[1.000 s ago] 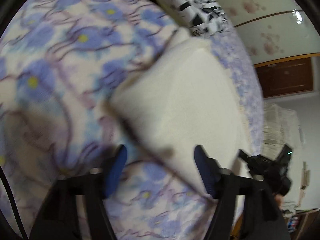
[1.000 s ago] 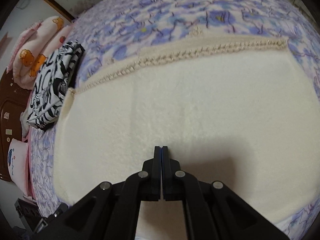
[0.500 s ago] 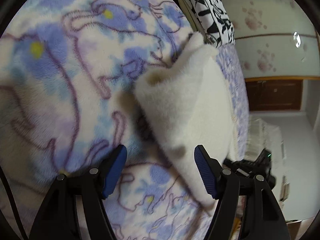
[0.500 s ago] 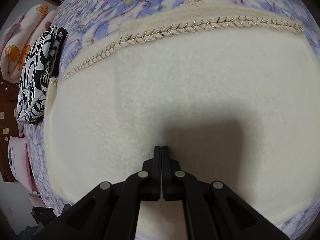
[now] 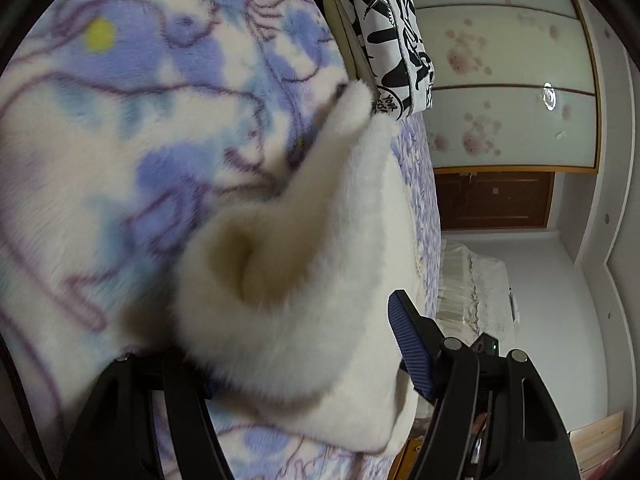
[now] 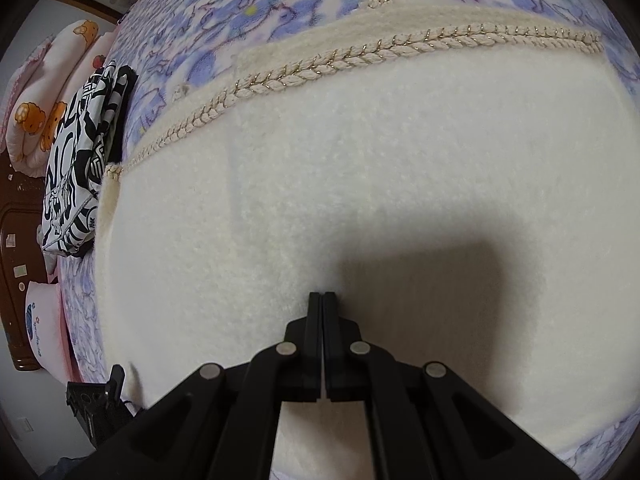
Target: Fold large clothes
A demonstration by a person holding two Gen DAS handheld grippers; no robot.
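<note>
The left hand-held gripper (image 5: 308,354) stands spread, with a folded corner of the cream fleece garment (image 5: 320,264) bulging between its fingers; only the blue pad (image 5: 410,350) at four o'clock shows, the other being buried under the pile, and whether either pad presses the cloth I cannot tell. The right hand-held gripper (image 6: 322,294) is pressed together on nothing, its tips right at the flat middle of the garment (image 6: 320,184), pointing steeply down.

The garment lies on the bed's blue-flowered blanket (image 5: 120,140), its long axis running from nine to three o'clock in the right wrist view, with a braided trim (image 6: 360,56) along the twelve o'clock edge. The left is nearer the loose corner, so it looks the one to carry the next fold.

Counted: one cream garment, one black-and-white folded item (image 6: 80,160) at nine o'clock, two grippers.
</note>
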